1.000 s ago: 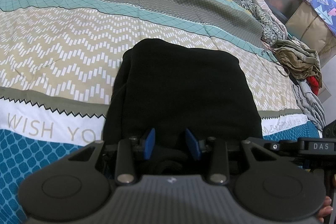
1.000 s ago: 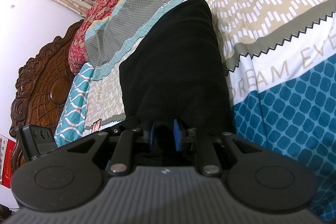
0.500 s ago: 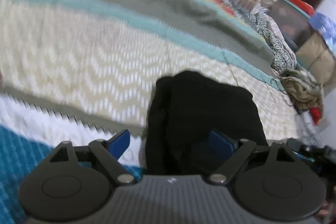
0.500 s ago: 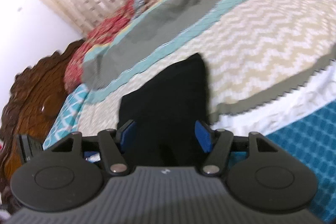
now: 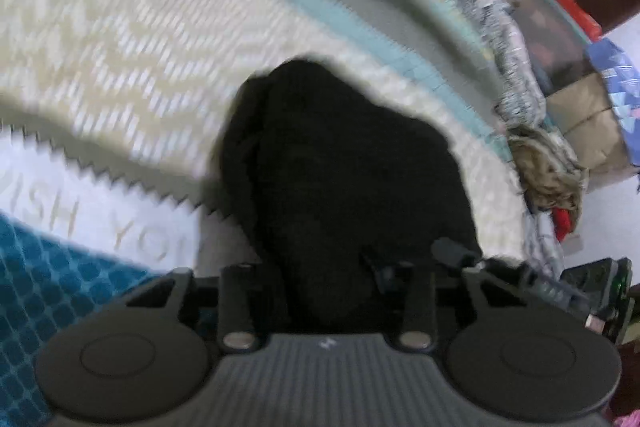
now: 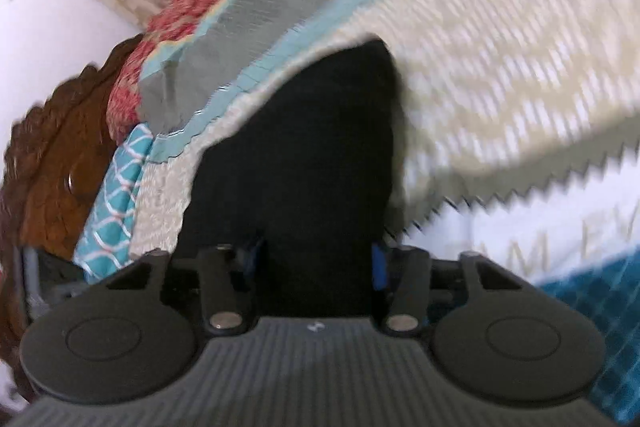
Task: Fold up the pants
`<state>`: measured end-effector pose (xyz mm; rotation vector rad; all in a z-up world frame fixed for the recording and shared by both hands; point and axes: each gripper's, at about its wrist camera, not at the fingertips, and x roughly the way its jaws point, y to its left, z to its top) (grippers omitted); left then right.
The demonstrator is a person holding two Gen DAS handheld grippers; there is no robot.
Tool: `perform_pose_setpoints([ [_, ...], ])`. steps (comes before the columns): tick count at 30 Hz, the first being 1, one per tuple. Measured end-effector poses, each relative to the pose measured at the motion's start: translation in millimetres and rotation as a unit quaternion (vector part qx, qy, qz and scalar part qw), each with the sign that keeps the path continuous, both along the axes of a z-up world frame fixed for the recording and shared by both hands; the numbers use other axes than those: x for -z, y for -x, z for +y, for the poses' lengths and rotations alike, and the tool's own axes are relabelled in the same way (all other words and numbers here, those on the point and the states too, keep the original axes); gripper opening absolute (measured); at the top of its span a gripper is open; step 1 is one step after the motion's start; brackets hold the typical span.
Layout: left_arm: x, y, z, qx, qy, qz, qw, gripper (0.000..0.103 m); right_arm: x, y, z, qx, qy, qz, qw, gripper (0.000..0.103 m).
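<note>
Left gripper (image 5: 320, 267), jaws just closing down narrow: pinching a thick bunch of the black pants (image 5: 340, 155), pads buried in the cloth. Right gripper (image 6: 316, 259), jaws likewise just closing, standing about half-wide: straddling the same pants lying directly ahead, pressing or not being impossible to tell. Probably risking an uneven lift: one side slipping free, layers sliding apart and rumpling onto the bedspread (image 5: 120, 47) beyond, spoiling the fold.

Matt black knitted cloth pants (image 5: 344, 163); printed woven cotton-like bedspread (image 5: 120, 39); glossy carved brown wooden headboard (image 6: 60, 163); matt ribbed black plastic gripper housing (image 6: 312, 367).
</note>
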<state>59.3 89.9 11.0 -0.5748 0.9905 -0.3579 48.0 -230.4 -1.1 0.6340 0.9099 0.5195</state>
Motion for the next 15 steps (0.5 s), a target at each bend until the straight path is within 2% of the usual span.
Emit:
perform_pose_setpoints([
  [2,-29,-6,-14,0.016,-0.012,-0.049,0.9986,0.034,-27,2,3,-0.018,0.012,-0.058,0.998,0.047],
  [4,-59,-25,-33,0.033,-0.036,-0.103,0.9935,0.034,-53,-3,4,-0.017,0.034,-0.118,0.992,0.047],
  [7,-88,-59,-63,0.051,-0.078,-0.184,0.9785,0.034,-83,-32,-5,0.012,0.052,-0.192,0.98,0.047],
  [9,-98,-89,-78,0.051,-0.083,-0.218,0.9711,0.035,-95,-59,-14,0.029,0.056,-0.223,0.973,0.047],
  [12,-92,-143,-96,0.031,-0.091,-0.231,0.9683,0.035,-92,-113,-26,0.056,0.066,-0.246,0.965,0.047],
  [15,-56,-198,-101,-0.002,-0.112,-0.195,0.9744,0.035,-57,-170,-28,0.075,0.063,-0.206,0.974,0.048],
])
